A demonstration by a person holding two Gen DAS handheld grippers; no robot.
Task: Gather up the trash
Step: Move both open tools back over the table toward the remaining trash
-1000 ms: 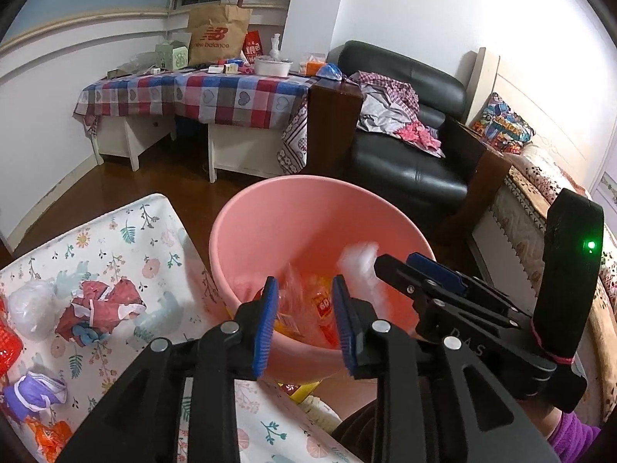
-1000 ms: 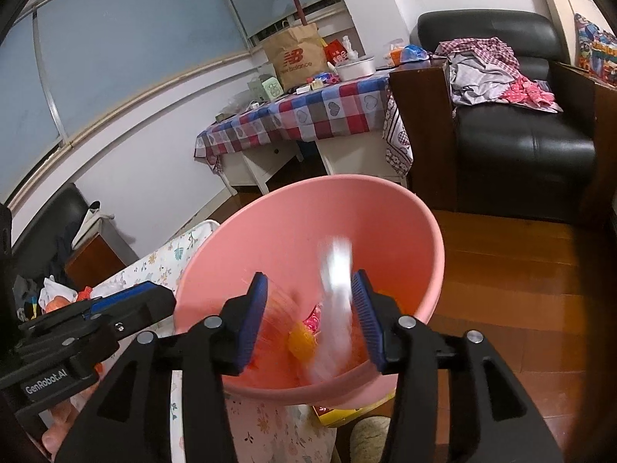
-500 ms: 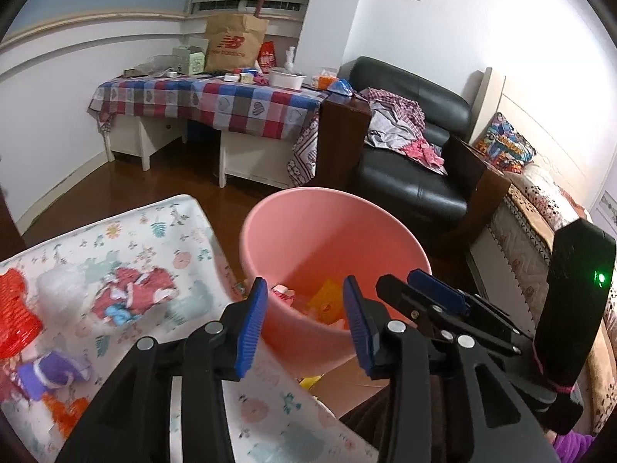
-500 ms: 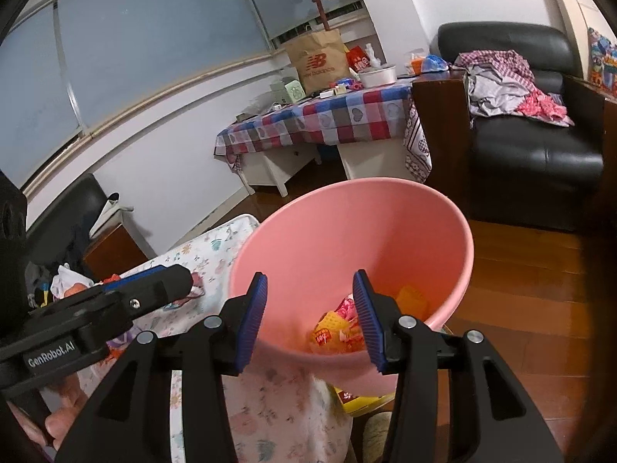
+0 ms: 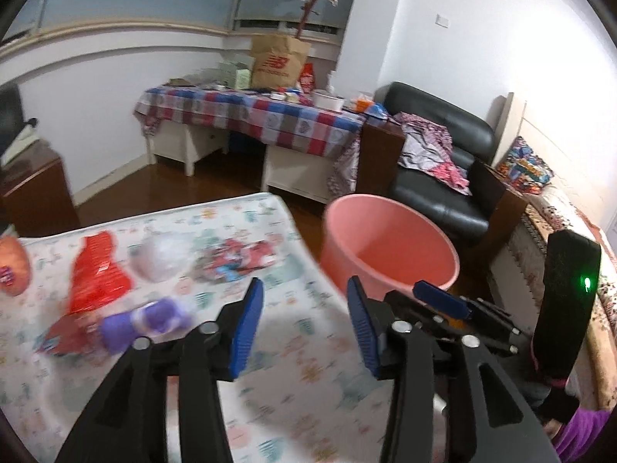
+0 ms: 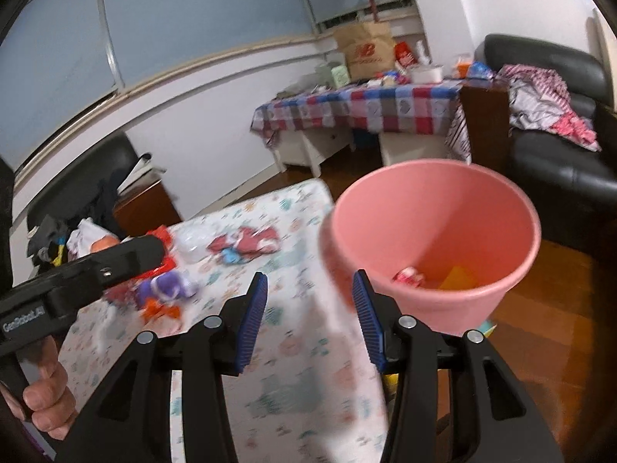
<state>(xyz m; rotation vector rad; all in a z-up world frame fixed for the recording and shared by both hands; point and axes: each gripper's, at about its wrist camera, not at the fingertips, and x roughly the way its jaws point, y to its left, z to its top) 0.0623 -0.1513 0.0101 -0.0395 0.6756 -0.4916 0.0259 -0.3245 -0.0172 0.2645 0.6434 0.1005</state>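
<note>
Left wrist view, read from the left edge of the frame: the trash lies in a loose row across my floral table [image 5: 293, 378]. An orange item [image 5: 13, 266] sits at the far left edge, then a red wrapper [image 5: 96, 274], a purple-and-white wad [image 5: 148, 318] below it, a clear crumpled bag [image 5: 160, 256], and a red-and-blue wrapper [image 5: 239, 256] nearest the table's right corner. All are blurred, so finer identification is not possible.

My left gripper [image 5: 304, 320] sits at lower centre of the frame, jaws parted to a wide gap with nothing between the blue pads. I judge this spread suits the next pickup — it points over the table, with the purple-and-white wad nearest its left pad.

Right of the table edge stands the pink bucket [image 5: 389, 254], on the floor just beside the corner. I judge it is placed there so that a short swing carries each piece from table to bin.

Right wrist view, same order: my left hand [image 6: 44, 393] grips the other tool's handle at lower left. My right gripper [image 6: 310, 316] at lower centre is likewise spread wide and carries nothing, aimed at the gap between table edge and bucket. The bucket fills the right half of this frame; some wrappers [image 6: 410, 276] already rest on its bottom — red-and-white and orange pieces.
</note>
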